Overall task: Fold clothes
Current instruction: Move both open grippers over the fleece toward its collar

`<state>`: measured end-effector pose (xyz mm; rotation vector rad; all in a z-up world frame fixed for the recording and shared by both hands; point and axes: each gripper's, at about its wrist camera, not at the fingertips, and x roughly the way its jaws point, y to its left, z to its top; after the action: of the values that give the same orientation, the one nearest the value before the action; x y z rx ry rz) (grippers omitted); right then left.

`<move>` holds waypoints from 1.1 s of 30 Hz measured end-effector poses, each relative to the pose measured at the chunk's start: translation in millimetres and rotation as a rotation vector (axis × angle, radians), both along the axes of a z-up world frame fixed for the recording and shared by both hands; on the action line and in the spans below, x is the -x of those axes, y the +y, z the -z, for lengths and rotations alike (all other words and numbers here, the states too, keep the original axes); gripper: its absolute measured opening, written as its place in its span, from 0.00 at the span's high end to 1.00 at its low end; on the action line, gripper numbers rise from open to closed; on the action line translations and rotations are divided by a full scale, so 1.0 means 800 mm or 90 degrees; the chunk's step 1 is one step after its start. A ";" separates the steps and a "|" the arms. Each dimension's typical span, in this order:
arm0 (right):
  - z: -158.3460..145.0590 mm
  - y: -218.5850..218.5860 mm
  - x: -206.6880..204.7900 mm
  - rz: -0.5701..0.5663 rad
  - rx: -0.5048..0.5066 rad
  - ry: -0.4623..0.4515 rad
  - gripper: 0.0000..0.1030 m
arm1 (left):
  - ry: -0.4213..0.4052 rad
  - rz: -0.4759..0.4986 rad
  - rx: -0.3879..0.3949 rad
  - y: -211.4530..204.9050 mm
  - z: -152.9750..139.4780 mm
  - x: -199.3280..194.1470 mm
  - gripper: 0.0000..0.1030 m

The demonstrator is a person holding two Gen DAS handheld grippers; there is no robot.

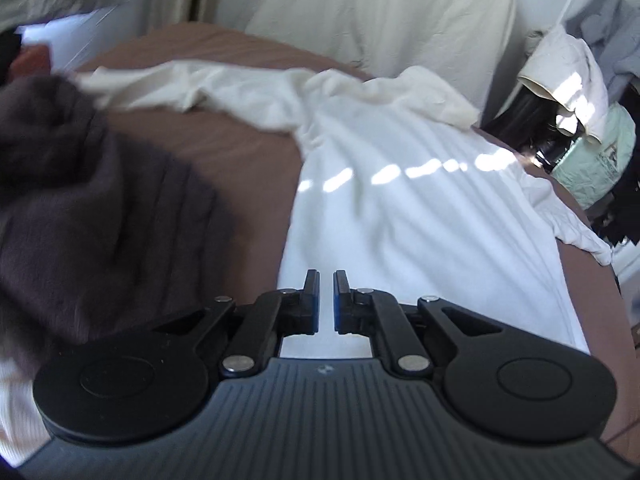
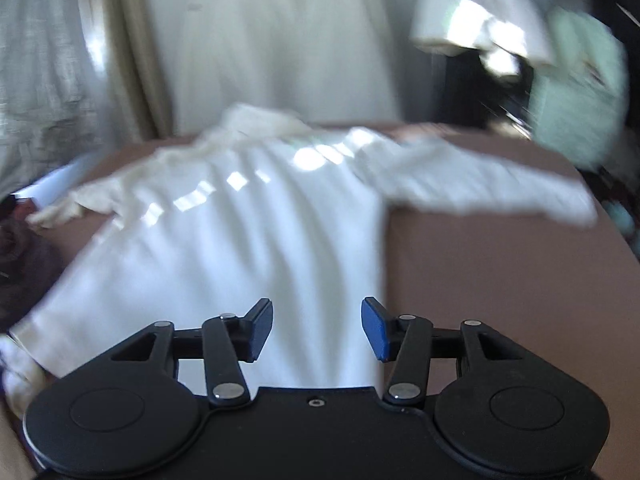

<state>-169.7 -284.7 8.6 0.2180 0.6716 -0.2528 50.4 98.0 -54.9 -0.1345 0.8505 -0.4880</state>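
The white long-sleeved shirt lies spread flat on the brown bed, collar toward the pillow at the far end, both sleeves thrown outward. That shirt is our landmark.

Left gripper hovers above the shirt's near hem, jaws drawn almost together with only a thin slit between the blue pads and no cloth in it. Right gripper also hangs above the near hem, toward the shirt's right edge, jaws standing well apart, nothing between them.

My read: the shirt is laid out and the first fold is yet to come. To do it well, each gripper should take one sleeve or side edge cleanly, pinch a single layer, and carry it across the body without dragging the collar askew. The left jaws would have to open first.

The left view alone shows a dark grey garment heaped left of the shirt, nearly touching its left sleeve, and a cluttered rack beyond the shirt's right shoulder. The right view, blurred, shows the right sleeve stretched fully out over the bed.
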 end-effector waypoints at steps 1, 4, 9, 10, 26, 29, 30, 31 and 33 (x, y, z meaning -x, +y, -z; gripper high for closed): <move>-0.020 0.005 -0.034 -0.026 -0.006 -0.002 0.41 | -0.013 0.007 -0.012 -0.011 -0.009 -0.011 0.90; -0.073 -0.004 -0.152 -0.067 -0.039 0.002 0.38 | -0.062 0.032 -0.037 -0.047 -0.035 -0.058 0.75; -0.072 -0.082 -0.334 -0.047 -0.101 0.035 0.38 | -0.164 0.065 -0.098 -0.143 -0.044 -0.179 0.49; -0.062 -0.094 -0.362 -0.042 -0.102 0.038 0.38 | -0.166 0.076 -0.096 -0.163 -0.039 -0.208 0.48; 0.089 -0.228 -0.537 -0.191 0.027 0.086 0.39 | -0.122 0.331 -0.132 -0.397 0.073 -0.502 0.48; 0.098 -0.205 -0.574 -0.265 0.057 0.096 0.39 | -0.088 0.338 -0.096 -0.397 0.086 -0.513 0.48; 0.106 -0.192 -0.586 -0.287 0.085 0.112 0.39 | -0.061 0.319 -0.073 -0.394 0.089 -0.519 0.48; 0.116 -0.180 -0.600 -0.294 0.121 0.131 0.39 | -0.029 0.308 -0.044 -0.392 0.094 -0.527 0.48; 0.128 -0.163 -0.622 -0.286 0.175 0.139 0.39 | -0.003 0.281 -0.030 -0.393 0.103 -0.540 0.47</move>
<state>327.9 -415.0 -94.0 -0.2272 0.8732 0.0659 482.7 -216.2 -137.2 0.1011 0.8886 -0.8801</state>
